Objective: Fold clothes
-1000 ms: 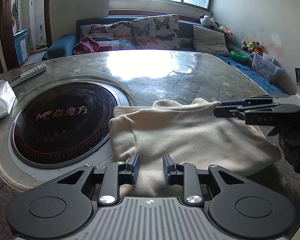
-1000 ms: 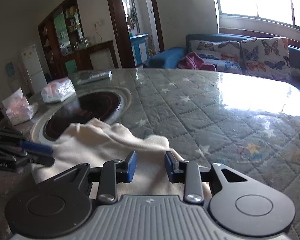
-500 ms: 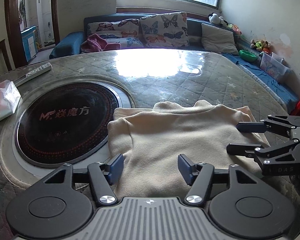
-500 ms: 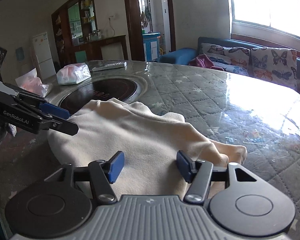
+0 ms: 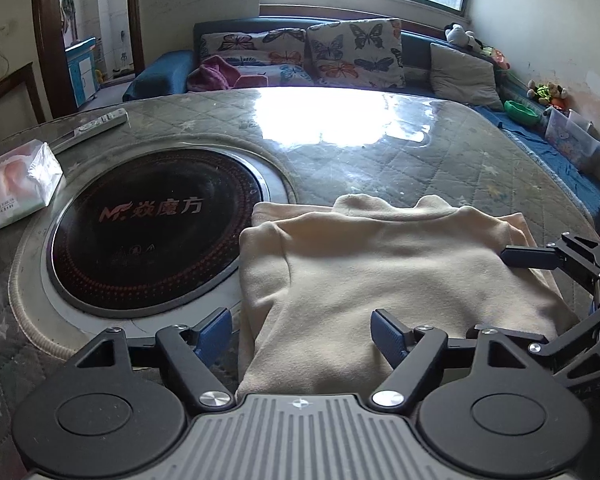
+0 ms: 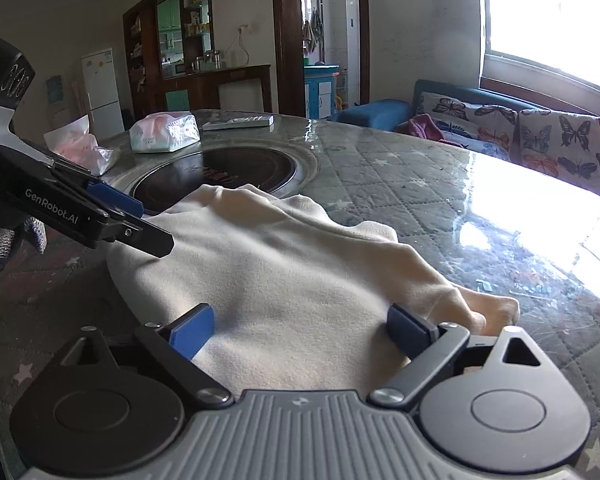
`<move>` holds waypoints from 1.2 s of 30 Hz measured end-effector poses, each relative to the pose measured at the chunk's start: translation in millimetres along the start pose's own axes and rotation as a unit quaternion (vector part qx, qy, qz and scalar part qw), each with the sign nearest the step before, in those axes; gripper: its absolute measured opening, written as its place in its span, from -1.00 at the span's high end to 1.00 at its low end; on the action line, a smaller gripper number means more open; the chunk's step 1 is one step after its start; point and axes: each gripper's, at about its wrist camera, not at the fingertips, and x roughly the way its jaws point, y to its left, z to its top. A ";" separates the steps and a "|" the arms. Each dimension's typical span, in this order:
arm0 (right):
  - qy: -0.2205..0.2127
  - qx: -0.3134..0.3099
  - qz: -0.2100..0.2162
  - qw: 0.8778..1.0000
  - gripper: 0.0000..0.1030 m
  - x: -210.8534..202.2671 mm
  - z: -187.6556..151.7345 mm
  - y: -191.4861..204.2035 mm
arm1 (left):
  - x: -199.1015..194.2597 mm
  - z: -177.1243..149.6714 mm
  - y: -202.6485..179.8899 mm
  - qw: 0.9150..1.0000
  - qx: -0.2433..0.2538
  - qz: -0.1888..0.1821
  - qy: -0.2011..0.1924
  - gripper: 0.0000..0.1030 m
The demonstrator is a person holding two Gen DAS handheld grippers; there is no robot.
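The cream garment (image 5: 384,272) lies folded on the table (image 5: 380,152), its left edge just lapping the rim of the round black hotplate (image 5: 148,228) set into the tabletop. The collar end points away from me and the near hem sits right under both of my tools.

What changed in the last second is the grip: both sets of jaws were nearly together over the cloth, and now they are opening. My left gripper (image 5: 302,334) has its blue pads spread either side of the near left corner of the garment, cloth between them but not pinched. My right gripper (image 6: 300,330) is spread wider, the fabric lying loose between its pads, with a sleeve end poking out past the right one. From the left camera I can see the right gripper (image 5: 580,292) at the garment's right edge, jaws likewise apart.

I read that as a release: the fold I was carrying has been laid down and the garment rests on its own. The stack looks fairly square, though the right side is a bit lumpy, so I judge the next move is to back both tools off and either smooth that side or take one more fold.

A tissue pack (image 5: 16,184) and a remote (image 5: 96,126) sit beyond the hotplate, well clear.
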 end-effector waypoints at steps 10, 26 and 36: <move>0.006 -0.003 0.005 1.000 -1.00 1.7 -1.3 -0.9 | 3.8 -0.6 -1.9 1.000 -0.003 0.013 0.005 -0.78; 0.011 -0.009 0.003 1.000 -1.00 3.0 -3.0 1.1 | -1.4 2.4 1.8 1.000 -0.009 0.019 -0.012 -1.00; 0.011 -0.008 -0.006 1.000 -1.00 1.0 -1.3 2.9 | -8.4 6.7 4.8 0.999 -0.014 0.031 -0.029 -1.00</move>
